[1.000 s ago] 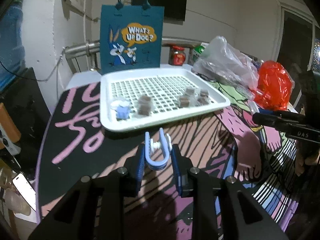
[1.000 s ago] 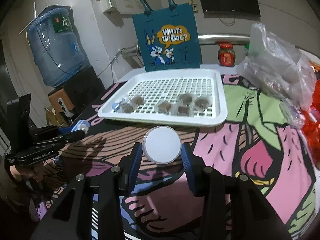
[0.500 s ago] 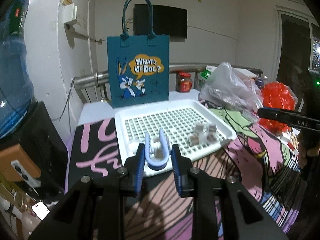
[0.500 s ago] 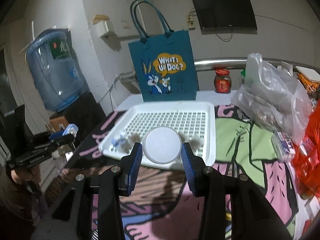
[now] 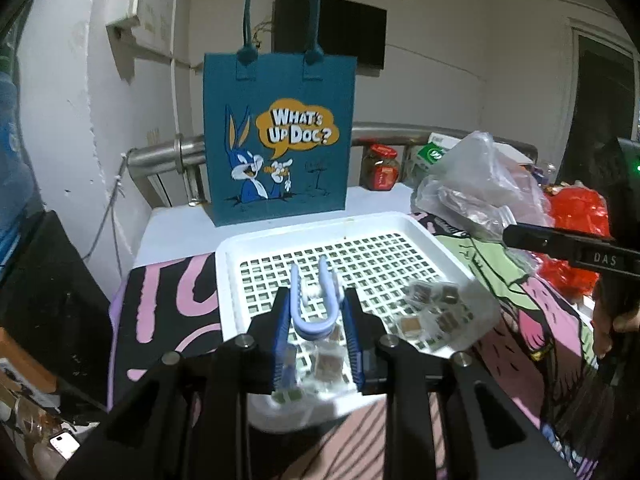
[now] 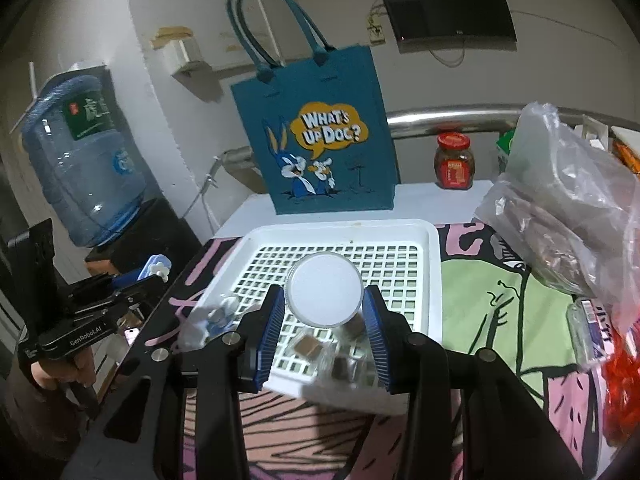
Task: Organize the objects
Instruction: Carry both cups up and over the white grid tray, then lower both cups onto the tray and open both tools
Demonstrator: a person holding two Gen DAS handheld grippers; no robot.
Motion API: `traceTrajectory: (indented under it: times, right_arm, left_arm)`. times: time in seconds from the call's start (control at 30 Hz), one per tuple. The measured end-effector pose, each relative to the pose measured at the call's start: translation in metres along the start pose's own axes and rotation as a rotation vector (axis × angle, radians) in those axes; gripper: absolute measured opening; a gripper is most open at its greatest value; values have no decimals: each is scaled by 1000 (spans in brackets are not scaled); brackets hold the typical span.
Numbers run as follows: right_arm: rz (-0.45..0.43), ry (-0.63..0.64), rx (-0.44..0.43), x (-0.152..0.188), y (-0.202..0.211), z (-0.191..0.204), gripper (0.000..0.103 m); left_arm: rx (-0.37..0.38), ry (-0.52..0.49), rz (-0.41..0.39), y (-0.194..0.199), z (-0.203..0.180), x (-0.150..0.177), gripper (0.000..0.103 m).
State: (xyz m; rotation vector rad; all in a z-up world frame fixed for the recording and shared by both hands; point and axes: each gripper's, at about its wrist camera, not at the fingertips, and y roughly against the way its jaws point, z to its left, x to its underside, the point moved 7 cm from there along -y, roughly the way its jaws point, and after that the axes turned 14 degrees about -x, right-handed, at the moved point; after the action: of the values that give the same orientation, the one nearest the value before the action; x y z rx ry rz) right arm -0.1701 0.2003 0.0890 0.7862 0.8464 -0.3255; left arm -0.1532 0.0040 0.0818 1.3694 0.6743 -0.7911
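Observation:
My left gripper (image 5: 316, 312) is shut on a pale blue U-shaped clip (image 5: 314, 312), held above the near part of a white perforated tray (image 5: 404, 220). My right gripper (image 6: 325, 312) is shut on a round white-lidded clear container (image 6: 325, 294), also over the tray (image 6: 430, 280). Several small wrapped brown cubes (image 5: 430, 312) (image 6: 308, 346) lie at the tray's near side. A teal "What's Up Doc?" tote bag (image 5: 280, 140) (image 6: 320, 140) stands upright just behind the tray. The left gripper (image 6: 154, 272) with its clip shows at the left of the right wrist view.
A clear plastic bag (image 6: 568, 208) and a red bag (image 5: 576, 216) lie right of the tray. A red-lidded jar (image 6: 454, 162) stands at the back. A blue water bottle (image 6: 80, 168) stands on the left, off the table. A cartoon-printed cloth (image 6: 500, 300) covers the table.
Both grippers have risen and moved forward from in front of the tray to above its near part, each still holding its object. The bag looks closer.

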Motion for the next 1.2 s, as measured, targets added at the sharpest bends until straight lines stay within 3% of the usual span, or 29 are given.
traceTrajectory:
  times: [0.37, 0.7, 0.77, 0.8, 0.83, 0.97, 1.03, 1.2]
  right_arm:
    - [179, -49, 111, 6, -86, -63, 40]
    - [296, -48, 212, 25, -131, -96, 42]
    - [311, -56, 213, 25, -134, -98, 49]
    - [307, -68, 205, 24, -132, -97, 55]
    - [295, -76, 202, 21, -128, -96, 57]
    - [203, -74, 155, 4, -96, -75, 73]
    - [147, -43, 150, -6, -72, -57, 77]
    - [5, 21, 87, -23, -10, -2, 96]
  left_arm:
    - [-11, 31, 187, -105, -10, 13, 25]
    - [-44, 16, 291, -144, -14, 32, 26]
    - [-52, 22, 294, -146, -12, 32, 37]
    - [-52, 29, 289, -144, -11, 30, 53]
    - [-44, 48, 279, -139, -9, 27, 61]
    - [-7, 89, 221, -108, -4, 10, 65]
    - [-7, 98, 172, -86, -1, -1, 75]
    - [0, 131, 66, -23, 5, -19, 80]
